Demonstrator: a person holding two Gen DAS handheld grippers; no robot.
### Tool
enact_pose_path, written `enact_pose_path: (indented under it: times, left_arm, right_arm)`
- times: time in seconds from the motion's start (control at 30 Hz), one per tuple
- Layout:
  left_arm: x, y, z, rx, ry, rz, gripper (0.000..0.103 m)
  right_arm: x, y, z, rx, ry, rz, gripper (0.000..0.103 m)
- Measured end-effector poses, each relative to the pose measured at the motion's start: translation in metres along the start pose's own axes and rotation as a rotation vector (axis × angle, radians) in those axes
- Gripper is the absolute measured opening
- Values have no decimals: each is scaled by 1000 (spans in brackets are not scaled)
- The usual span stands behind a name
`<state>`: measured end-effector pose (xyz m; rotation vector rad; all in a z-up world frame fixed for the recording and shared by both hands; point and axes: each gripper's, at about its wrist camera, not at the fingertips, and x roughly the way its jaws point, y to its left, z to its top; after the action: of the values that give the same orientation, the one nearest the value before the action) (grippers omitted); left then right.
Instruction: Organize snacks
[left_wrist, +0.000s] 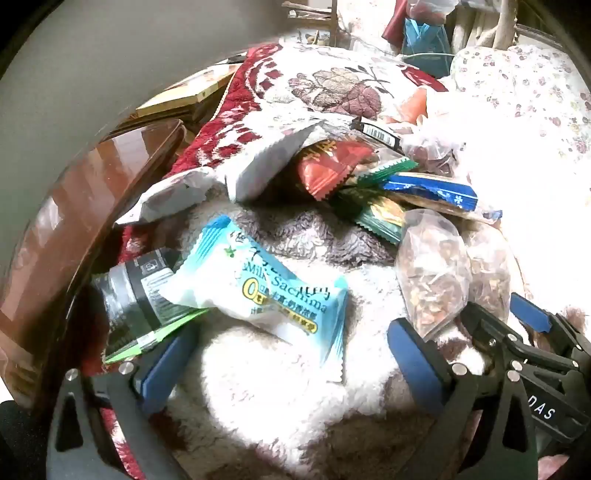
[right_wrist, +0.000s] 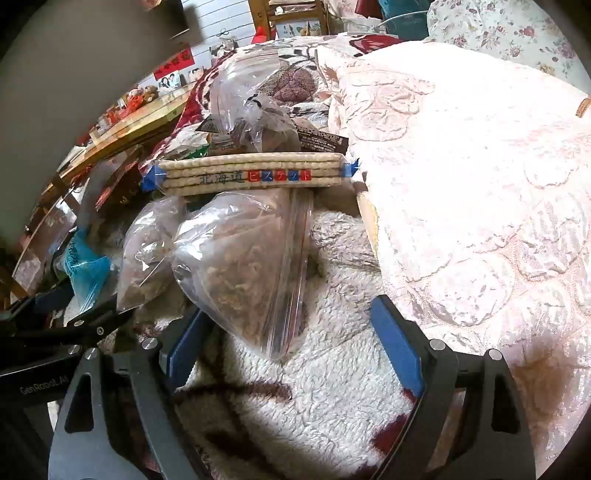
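The sachima packet (left_wrist: 258, 291) is pale blue and white with teal lettering and a yellow ring. Beside it lies a black-and-grey labelled jar (left_wrist: 136, 291). A red wrapper (left_wrist: 328, 170) with gold marks sits by a green wrapper (left_wrist: 380, 218) and a blue-ended one (left_wrist: 432, 190). The biscuit pack (right_wrist: 251, 175) is beige with blue ends and red and blue squares. The fleece blanket (right_wrist: 325, 387) is white with dark red-brown patches; the quilt (right_wrist: 480, 184) is pink with an embossed floral pattern. Each gripper has blue pads on black frames.
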<state>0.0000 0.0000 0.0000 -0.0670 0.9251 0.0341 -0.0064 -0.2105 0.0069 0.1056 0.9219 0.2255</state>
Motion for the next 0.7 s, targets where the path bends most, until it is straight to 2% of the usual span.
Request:
enact_pose_path:
  times: [0.7]
  left_arm:
    - [0,0,0,-1,1,-1,103]
  right_arm:
    - [0,0,4,-3,12,-5,87]
